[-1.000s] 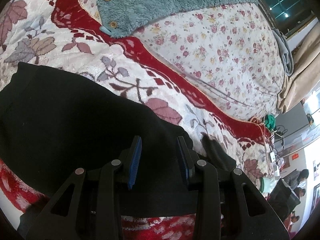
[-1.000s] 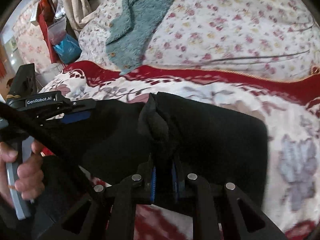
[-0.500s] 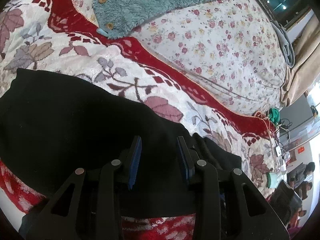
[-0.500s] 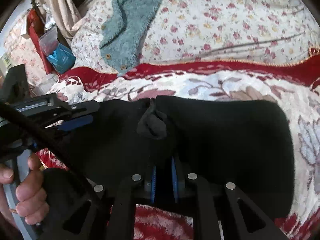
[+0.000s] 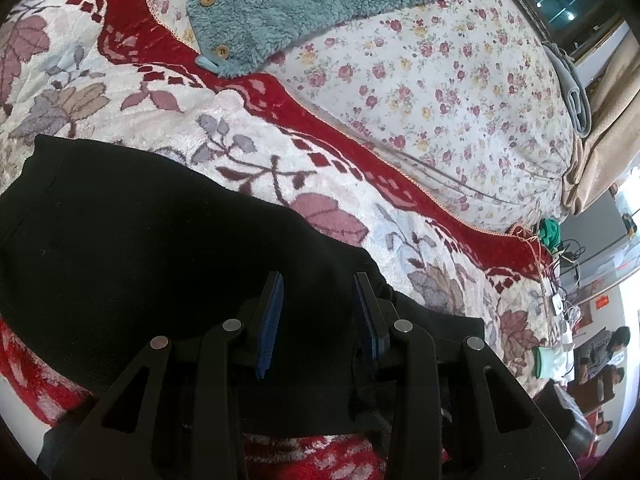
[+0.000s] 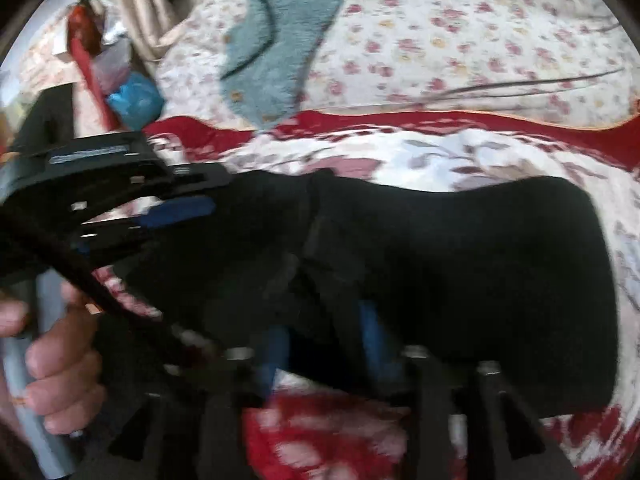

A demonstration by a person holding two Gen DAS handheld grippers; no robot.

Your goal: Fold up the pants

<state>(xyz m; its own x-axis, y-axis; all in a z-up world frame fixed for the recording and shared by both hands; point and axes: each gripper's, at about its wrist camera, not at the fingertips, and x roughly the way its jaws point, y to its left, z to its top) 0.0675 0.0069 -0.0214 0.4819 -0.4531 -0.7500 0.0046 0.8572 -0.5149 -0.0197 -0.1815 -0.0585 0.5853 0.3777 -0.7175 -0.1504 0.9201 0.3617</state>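
Observation:
The black pants [image 5: 140, 248] lie folded flat on a red and white leaf-patterned blanket [image 5: 248, 148]. My left gripper [image 5: 318, 284] is open just above the pants near their right end, nothing between its blue pads. In the right wrist view the pants [image 6: 460, 264] spread across the middle, and the left gripper [image 6: 180, 208] shows at the left, held by a hand. My right gripper [image 6: 324, 320] is open, its blue pads apart over the pants' near edge. This view is blurred.
A teal fleece garment [image 5: 304, 12] with wooden buttons lies on a floral quilt [image 5: 440, 92] beyond the blanket. A beige curtain [image 5: 600, 128] hangs at the right. Cables and small items [image 5: 556, 264] lie past the bed's far end.
My right gripper has opened and let go of the bunched pants fabric, which now lies flat. The left gripper stayed open and shifted slightly.

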